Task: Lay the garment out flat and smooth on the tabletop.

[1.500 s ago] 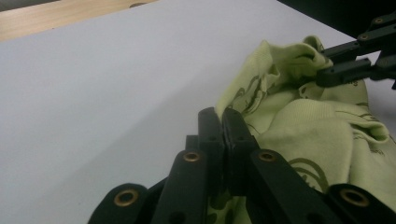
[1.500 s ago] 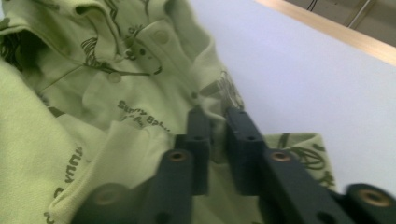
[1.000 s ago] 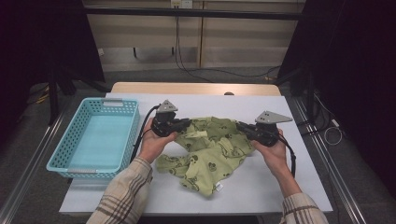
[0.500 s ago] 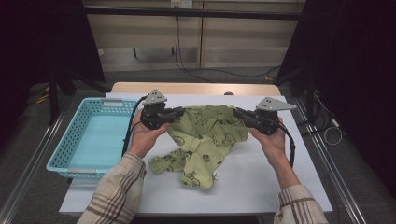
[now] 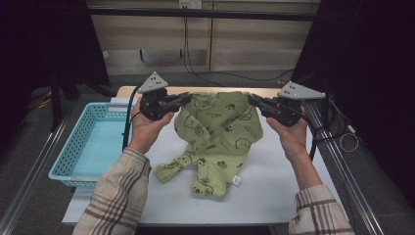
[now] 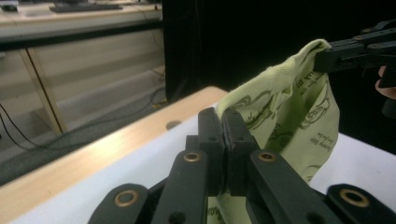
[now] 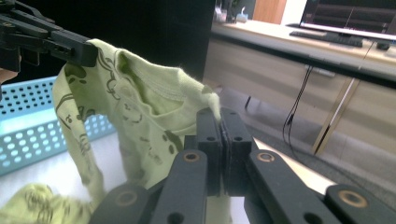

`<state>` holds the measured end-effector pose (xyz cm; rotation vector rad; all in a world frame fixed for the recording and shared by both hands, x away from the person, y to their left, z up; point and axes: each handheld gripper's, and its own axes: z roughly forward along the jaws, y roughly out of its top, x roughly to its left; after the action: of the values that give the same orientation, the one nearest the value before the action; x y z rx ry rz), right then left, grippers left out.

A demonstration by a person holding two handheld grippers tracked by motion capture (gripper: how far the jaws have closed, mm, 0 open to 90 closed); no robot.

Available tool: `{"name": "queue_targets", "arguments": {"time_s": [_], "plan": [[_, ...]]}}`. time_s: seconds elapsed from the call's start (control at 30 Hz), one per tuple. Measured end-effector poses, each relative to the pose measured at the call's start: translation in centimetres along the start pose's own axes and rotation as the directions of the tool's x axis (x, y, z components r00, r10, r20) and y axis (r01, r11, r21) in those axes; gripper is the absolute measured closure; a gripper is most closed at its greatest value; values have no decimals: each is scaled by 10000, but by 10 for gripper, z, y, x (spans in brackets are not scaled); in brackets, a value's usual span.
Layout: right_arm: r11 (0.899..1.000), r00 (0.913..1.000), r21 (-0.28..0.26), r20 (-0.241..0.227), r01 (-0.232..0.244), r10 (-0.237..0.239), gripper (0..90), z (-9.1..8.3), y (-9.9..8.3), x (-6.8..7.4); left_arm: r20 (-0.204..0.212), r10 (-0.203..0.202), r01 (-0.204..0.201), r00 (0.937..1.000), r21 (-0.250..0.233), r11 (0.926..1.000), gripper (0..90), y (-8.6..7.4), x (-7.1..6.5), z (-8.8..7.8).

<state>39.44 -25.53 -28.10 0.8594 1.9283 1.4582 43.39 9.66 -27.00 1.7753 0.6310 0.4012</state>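
I've got the small pale-green cotton shirt with dark cartoon prints pinched at both top corners, so it hangs spread between the two tools w/ its front toward me. Left gripper has its jaws pressed together on the shirt's left shoulder edge; in the left gripper view the cloth comes out right at the closed tips. Right gripper is clamped the same way on the other shoulder, beside the ribbed neckline. Holding by the shoulders, hands well apart, keeps the top edge taut and level, prob. so the body falls open flat instead of bunching. The upper part is in the air; the hem and one sleeve trail on the white tabletop, so it isn't fully clear of the surface. The light-blue perforated plastic basket sits empty at the table's left edge, near the left hand, a likely drop spot once the shirt is sorted or folded, imo.
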Motion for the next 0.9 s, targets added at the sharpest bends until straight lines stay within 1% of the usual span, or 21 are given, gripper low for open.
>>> {"name": "queue_targets", "arguments": {"time_s": [0.07, 0.1, 0.13, 0.2, 0.3, 0.37, 0.4, 0.53, 0.57, 0.6, 0.63, 0.7, 0.73, 0.77, 0.9], "plan": [[9998, 10000, -178, -36, 28, -28, 880, -1, 9, -1, 49, -17, 18, 10000, -151, 9999, 881, 3, 2, -1], [9998, 10000, -176, 7, 11, -10, 880, 1, 9, -2, -83, -59, 59, 9999, -24, 10000, 881, 2, 4, -1], [10000, 10000, -83, 26, -11, 12, 880, 3, 8, -3, -80, -135, 135, 9999, -12, 9999, 881, -1, 7, 3], [9999, 10000, 110, 73, -54, 54, 880, 11, 3, -5, -219, -233, 238, 9995, 228, 9995, 881, -9, 12, 10], [9993, 9998, 319, 104, -179, 175, 880, 23, -6, -10, -340, -455, 476, 9984, 626, 9969, 881, -20, 21, 21], [9983, 9993, 465, 123, -359, 353, 881, 32, -12, -14, -359, -654, 678, 9972, 710, 9952, 881, -25, 27, 26], [9979, 9991, 504, 143, -411, 404, 881, 36, -14, -16, -363, -698, 722, 9969, 677, 9951, 881, -27, 29, 28], [9963, 9984, 662, 147, -554, 546, 880, 50, -20, -21, -597, -743, 795, 9955, 898, 9928, 880, -33, 37, 36], [9955, 9980, 707, 160, -629, 619, 880, 53, -22, -22, -667, -771, 833, 9948, 961, 9919, 879, -34, 39, 37], [9955, 9981, 728, 196, -599, 586, 880, 57, -24, -24, -693, -882, 944, 9937, 913, 9913, 878, -36, 40, 40], [9956, 9980, 717, 193, -609, 597, 880, 60, -26, -26, -762, -871, 946, 9933, 1005, 9904, 877, -37, 43, 42], [9950, 9983, 820, 202, -570, 555, 880, 67, -29, -28, -902, -1021, 1112, 9907, 1027, 9885, 876, -41, 46, 47], [9937, 9981, 959, 271, -578, 554, 879, 71, -30, -29, -998, -1042, 1152, 9895, 1115, 9871, 876, -42, 49, 49], [9931, 9982, 1036, 272, -553, 527, 879, 74, -31, -31, -1035, -1142, 1255, 9880, 1100, 9860, 875, -44, 51, 52], [9904, 9981, 1302, 471, -456, 398, 878, 89, -31, -37, -1268, -1302, 1458, 9833, 1223, 9817, 862, -47, 60, 60]]}}
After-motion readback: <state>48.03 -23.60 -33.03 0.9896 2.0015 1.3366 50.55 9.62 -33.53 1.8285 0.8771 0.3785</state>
